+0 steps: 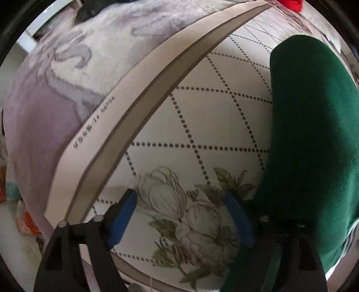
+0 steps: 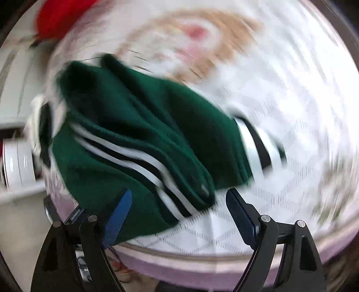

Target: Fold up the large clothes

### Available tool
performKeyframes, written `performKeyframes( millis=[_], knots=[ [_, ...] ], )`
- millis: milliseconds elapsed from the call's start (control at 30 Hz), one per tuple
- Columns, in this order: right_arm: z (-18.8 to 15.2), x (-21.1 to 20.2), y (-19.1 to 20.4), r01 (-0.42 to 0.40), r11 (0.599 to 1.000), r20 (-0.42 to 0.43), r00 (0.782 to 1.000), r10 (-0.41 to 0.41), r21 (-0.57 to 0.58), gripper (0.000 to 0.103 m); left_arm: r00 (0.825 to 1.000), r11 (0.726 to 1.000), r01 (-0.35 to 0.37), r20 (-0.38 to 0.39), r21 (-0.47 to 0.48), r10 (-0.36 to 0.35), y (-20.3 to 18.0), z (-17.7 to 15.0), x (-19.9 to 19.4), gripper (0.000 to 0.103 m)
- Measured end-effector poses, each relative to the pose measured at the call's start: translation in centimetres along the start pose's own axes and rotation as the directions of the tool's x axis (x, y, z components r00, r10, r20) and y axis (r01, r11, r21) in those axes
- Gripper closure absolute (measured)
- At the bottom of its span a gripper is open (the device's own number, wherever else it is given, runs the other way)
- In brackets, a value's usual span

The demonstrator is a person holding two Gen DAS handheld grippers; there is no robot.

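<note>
The right wrist view is smeared by motion, so the bed's print is hard to read there. The green garment point(image 2: 134, 134), with white and black stripes, lies bunched on the bed point(image 2: 280, 101); its near edge sits just beyond the right gripper point(image 2: 178, 202), whose jaws stand apart with nothing clamped. In the left wrist view the garment point(image 1: 314, 134) fills the right side, cut off by the frame. The left gripper point(image 1: 180, 202) has jaws apart over bare floral sheet point(image 1: 202, 112), open room running left to the bordered edge. A red item point(image 2: 60, 15) lies far off.
</note>
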State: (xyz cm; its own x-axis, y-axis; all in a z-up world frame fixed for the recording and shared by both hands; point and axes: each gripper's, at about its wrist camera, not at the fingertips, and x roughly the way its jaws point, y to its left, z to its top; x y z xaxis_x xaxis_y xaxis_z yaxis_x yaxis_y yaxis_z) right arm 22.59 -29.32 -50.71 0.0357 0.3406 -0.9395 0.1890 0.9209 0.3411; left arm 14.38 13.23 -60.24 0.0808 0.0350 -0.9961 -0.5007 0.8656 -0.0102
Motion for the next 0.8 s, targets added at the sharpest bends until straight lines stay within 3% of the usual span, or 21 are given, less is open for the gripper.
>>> performKeyframes(
  millis=[67, 100, 200, 233, 267, 300, 367, 500, 567, 600, 667, 733, 800],
  knots=[
    [2.5, -0.7, 2.8, -0.035, 0.994, 0.040, 0.998, 0.040, -0.100, 0.016, 1.000, 1.000, 0.009, 0.008, -0.002, -0.009, 0.4, 0.2, 0.5, 0.005],
    [5.4, -0.6, 4.7, -0.050, 0.990, 0.046, 0.997, 0.057, -0.132, 0.016, 1.000, 1.000, 0.019, 0.011, -0.008, -0.019, 0.6, 0.3, 0.8, 0.000],
    [8.9, 1.0, 7.9, -0.079, 0.967, 0.030, 0.996, 0.089, -0.244, 0.016, 0.998, 0.998, 0.044, 0.042, -0.041, -0.043, 1.3, 0.7, 1.4, 0.000],
    [9.3, 1.9, 9.4, -0.069, 0.960, 0.026, 0.997, 0.079, -0.273, 0.021, 0.998, 0.998, 0.036, 0.045, -0.044, -0.034, 1.3, 0.9, 1.4, 0.000],
    [10.6, 3.7, 10.3, -0.065, 0.953, -0.023, 0.998, 0.061, -0.295, 0.073, 0.998, 0.998, 0.035, 0.051, -0.043, -0.033, 1.2, 1.0, 1.5, 0.000],
    [12.4, 5.0, 11.6, -0.056, 0.960, -0.081, 0.996, 0.035, -0.275, 0.088, 0.997, 0.998, 0.044, 0.061, -0.053, -0.041, 1.4, 1.1, 1.5, 0.000],
    [13.9, 5.2, 13.3, -0.073, 0.972, -0.116, 0.992, 0.048, -0.224, 0.090, 0.996, 0.996, 0.059, 0.070, -0.065, -0.054, 1.6, 0.9, 1.3, 0.000],
    [16.7, 3.3, 14.5, -0.154, 0.975, 0.009, 0.987, 0.158, -0.162, 0.092, 0.995, 0.997, 0.070, 0.079, -0.044, -0.067, 2.0, 0.4, 0.9, 0.000],
    [16.9, 4.4, 15.1, -0.115, 0.983, 0.023, 0.993, 0.119, -0.145, 0.090, 0.994, 0.996, 0.073, 0.082, -0.047, -0.069, 2.3, 0.1, 0.9, 0.000],
    [17.4, 5.9, 15.1, -0.053, 0.987, -0.014, 0.999, 0.052, -0.152, 0.088, 0.994, 0.996, 0.070, 0.081, -0.046, -0.066, 2.5, -0.4, 0.5, 0.000],
    [17.9, 6.7, 14.3, -0.023, 0.989, -0.068, 0.998, 0.014, -0.144, 0.080, 0.994, 0.995, 0.077, 0.084, -0.064, -0.071, 2.8, -0.2, -0.3, 0.000],
    [17.5, 4.7, 13.8, -0.075, 0.987, -0.050, 0.996, 0.068, -0.141, 0.075, 0.989, 0.990, 0.105, 0.115, -0.097, -0.093, 3.4, -0.5, -2.2, 0.000],
    [16.6, 1.8, 12.3, -0.078, 0.983, -0.006, 0.997, 0.078, -0.166, 0.049, 0.984, 0.990, 0.101, 0.159, -0.103, -0.084, 3.2, -0.6, -4.9, 0.000]
  ],
)
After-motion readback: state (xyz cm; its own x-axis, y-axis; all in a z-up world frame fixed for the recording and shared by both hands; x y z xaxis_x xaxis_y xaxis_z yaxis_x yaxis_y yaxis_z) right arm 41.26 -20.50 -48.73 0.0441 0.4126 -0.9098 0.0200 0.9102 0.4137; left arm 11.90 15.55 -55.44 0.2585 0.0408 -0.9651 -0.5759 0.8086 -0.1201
